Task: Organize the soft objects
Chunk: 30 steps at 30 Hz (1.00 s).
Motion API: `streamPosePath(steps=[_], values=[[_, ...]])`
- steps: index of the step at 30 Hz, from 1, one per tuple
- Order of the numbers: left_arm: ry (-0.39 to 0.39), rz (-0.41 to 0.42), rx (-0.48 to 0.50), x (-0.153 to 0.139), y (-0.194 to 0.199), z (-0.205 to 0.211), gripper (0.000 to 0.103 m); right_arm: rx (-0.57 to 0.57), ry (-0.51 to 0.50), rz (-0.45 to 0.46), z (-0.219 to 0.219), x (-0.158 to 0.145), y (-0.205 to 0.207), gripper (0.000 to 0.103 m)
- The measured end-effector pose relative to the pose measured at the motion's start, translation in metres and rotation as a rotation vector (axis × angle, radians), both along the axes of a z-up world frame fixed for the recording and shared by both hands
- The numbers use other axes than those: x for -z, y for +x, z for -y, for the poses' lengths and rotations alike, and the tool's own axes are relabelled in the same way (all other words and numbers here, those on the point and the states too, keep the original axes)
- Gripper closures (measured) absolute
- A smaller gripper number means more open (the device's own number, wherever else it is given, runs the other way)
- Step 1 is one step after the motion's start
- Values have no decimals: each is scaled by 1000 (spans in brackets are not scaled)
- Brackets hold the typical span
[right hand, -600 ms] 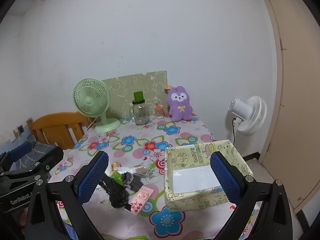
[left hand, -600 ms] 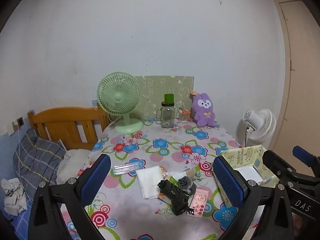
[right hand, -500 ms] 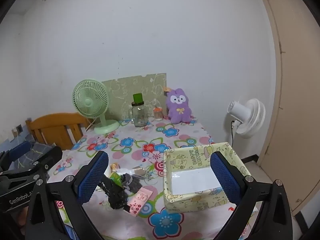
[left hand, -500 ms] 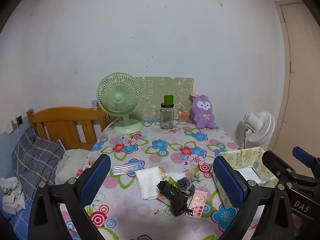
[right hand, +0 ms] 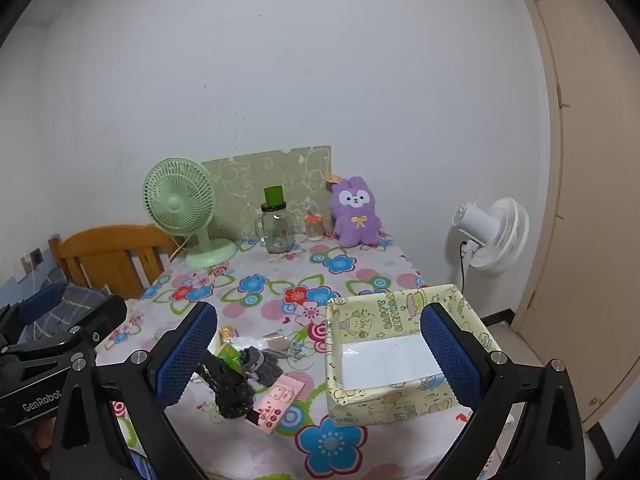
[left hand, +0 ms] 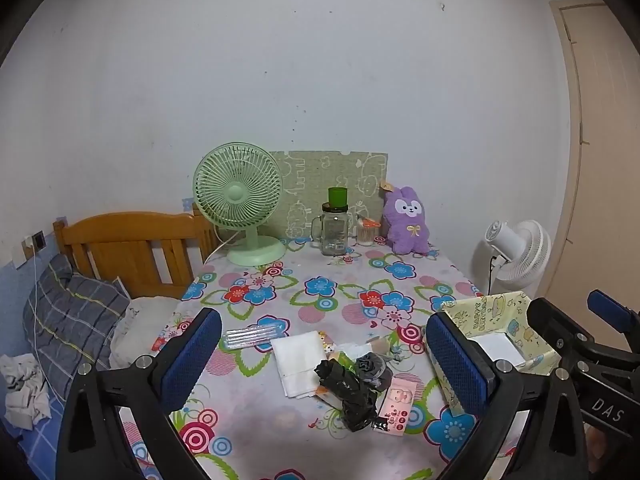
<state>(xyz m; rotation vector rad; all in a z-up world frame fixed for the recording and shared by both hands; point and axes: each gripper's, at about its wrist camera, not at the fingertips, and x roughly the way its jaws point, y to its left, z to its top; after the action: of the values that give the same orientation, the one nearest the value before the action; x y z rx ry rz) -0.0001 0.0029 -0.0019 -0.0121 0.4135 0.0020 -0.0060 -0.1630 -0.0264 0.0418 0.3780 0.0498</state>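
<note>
1. The left gripper's finger (left hand: 456, 364) is covering part of the yellow box (left hand: 500, 312).
2. The black bag (right hand: 228, 384) is hiding items beneath it.
3. The pink card's (right hand: 278, 398) print is reading too small.

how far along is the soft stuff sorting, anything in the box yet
Nothing looks done: the yellow box shows only its white bottom. Nothing is in hand either; the left gripper and right gripper are both open and empty. Left to do: the grey sock, black crumpled piece and white cloth lie on the table.
</note>
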Motion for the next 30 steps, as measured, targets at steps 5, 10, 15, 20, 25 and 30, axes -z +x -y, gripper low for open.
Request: streamPosePath(steps=[5, 10, 15, 20, 25, 30], values=[[-5, -1, 3, -1, 1, -2, 0, 1, -3, -1, -1, 1, 1, 0], [-4, -3, 6, 1, 4, -3, 0, 3, -4, -4, -1, 1, 1, 1], [-4, -1, 5, 2, 3, -3, 0, 1, -3, -4, -1, 1, 2, 1], [-2, -1, 5, 2, 4, -3, 1, 1, -2, -8, 0, 2, 2, 1], [-2, -1, 5, 2, 4, -2, 1, 2, -2, -8, -1, 2, 3, 1], [-1, -1, 5, 1, 3, -2, 2, 0, -1, -9, -1, 2, 3, 1]])
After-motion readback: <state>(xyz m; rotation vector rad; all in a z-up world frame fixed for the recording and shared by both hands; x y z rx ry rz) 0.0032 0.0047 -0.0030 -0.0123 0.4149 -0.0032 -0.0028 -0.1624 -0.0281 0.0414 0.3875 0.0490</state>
